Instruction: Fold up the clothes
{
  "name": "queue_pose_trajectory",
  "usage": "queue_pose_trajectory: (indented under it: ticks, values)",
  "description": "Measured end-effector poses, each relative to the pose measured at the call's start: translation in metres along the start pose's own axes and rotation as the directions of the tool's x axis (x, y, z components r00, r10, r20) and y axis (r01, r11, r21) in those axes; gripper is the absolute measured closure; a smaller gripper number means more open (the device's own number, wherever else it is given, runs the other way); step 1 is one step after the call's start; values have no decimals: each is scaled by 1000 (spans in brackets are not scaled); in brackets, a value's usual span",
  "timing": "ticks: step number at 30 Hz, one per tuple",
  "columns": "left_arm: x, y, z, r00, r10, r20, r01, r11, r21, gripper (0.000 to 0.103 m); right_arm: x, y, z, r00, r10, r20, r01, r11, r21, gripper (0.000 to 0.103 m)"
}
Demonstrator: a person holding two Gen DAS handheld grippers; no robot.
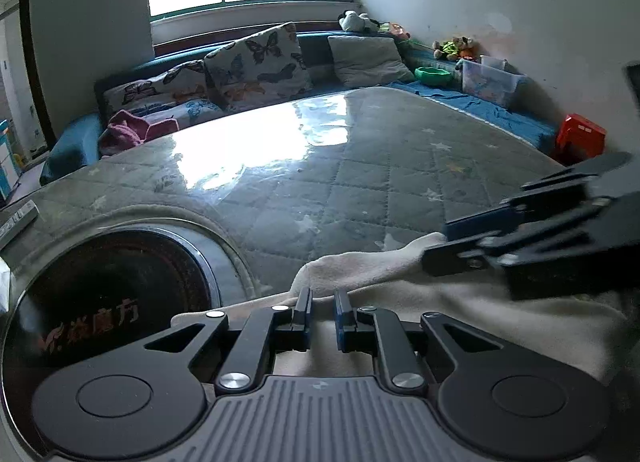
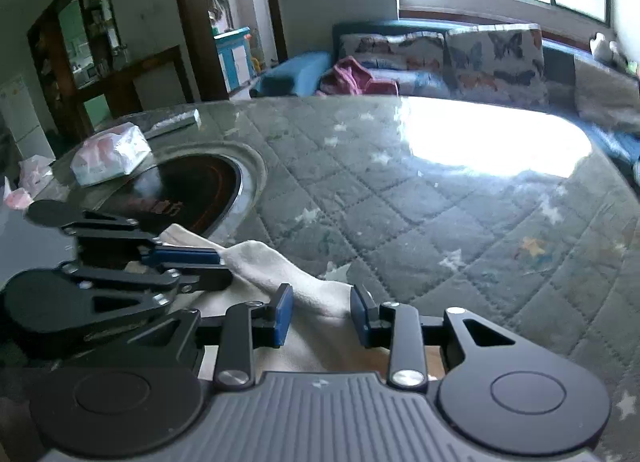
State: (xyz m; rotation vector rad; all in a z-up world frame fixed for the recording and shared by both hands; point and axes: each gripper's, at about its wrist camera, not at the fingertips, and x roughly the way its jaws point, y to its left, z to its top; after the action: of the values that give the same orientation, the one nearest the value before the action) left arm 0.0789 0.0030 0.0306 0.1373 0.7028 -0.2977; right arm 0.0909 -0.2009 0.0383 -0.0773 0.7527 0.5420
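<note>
Cream cloth (image 1: 460,302) beside hob (writing perhaps "魔方")

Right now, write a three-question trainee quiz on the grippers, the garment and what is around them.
1. True or false: the fingers of the right gripper stand farther apart than those of the left gripper, both at the cream garment.
2. What lies beside the round black cooktop set into the table? A) a tissue pack B) a kettle C) a laptop
3. Fill in: the sofa pillows carry a ___ print.

Key: 1 true; 2 A; 3 butterfly.
</note>
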Motion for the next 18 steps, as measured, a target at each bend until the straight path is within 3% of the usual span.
queue_pose_trajectory:
  ticks: [8, 12, 18]
  values:
    - [1, -3, -2, 1000, 14, 6, -14, 1000, 0, 89, -42, 10, -33, 999, -7, 41, 10, 997, -80, 71]
    - [2, -4, -2, 1000, 20, 6, -21, 1000, 2, 89, -39, -8, -47, 998, -58, 12, 58, 998, -28, 73]
    - [3, -6, -1, 1000, 31, 2, -31, 1000, 2, 89, -45, -14, -42, 998, -51, 36, 50, 999, 10, 76]
